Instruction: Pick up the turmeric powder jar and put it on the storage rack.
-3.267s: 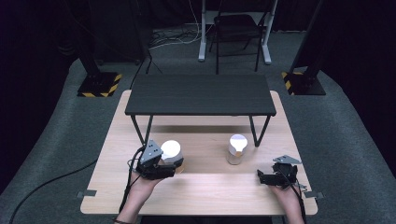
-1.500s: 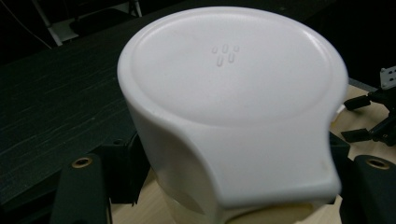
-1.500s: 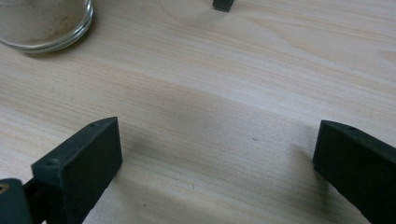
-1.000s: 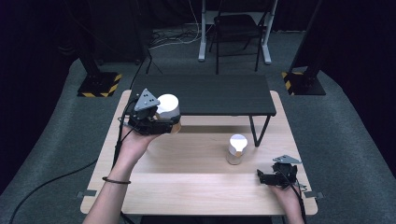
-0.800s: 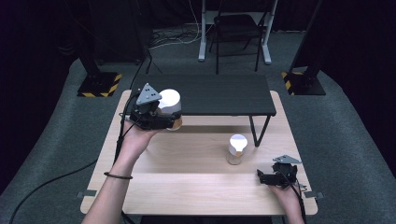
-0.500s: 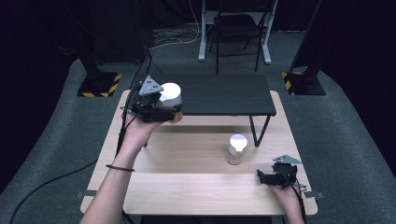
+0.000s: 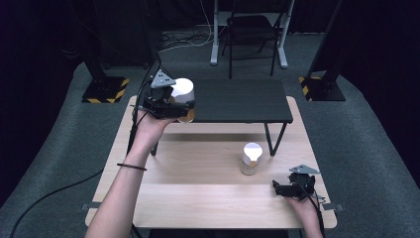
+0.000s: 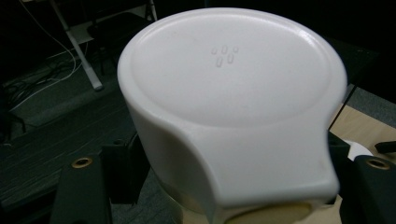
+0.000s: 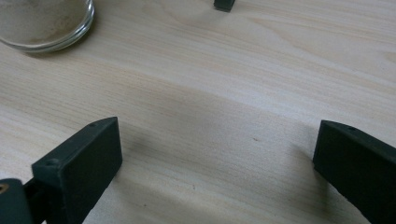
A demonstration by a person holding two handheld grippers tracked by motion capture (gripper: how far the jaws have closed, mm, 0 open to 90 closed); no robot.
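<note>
Lifted from the wooden table, the white-lidded jar now rides in the left gripper up at the near-left corner of the black raised shelf, at about ten o'clock from the table's middle; seconds earlier it stood on the tabletop at the front left. Over the last second the left hand has drifted a little farther back and upward, carrying the jar over the shelf's edge. From the left gripper view, the white lid looms between the black jaws, which are clamped on the jar's sides. My reading is that the jar is about to be set down on the shelf top. A second white-lidded jar waits on the table at about four o'clock, beside the shelf's right leg. Low at five o'clock, the right gripper has not stirred, its jaws spread wide over bare wood with nothing between them.
</note>
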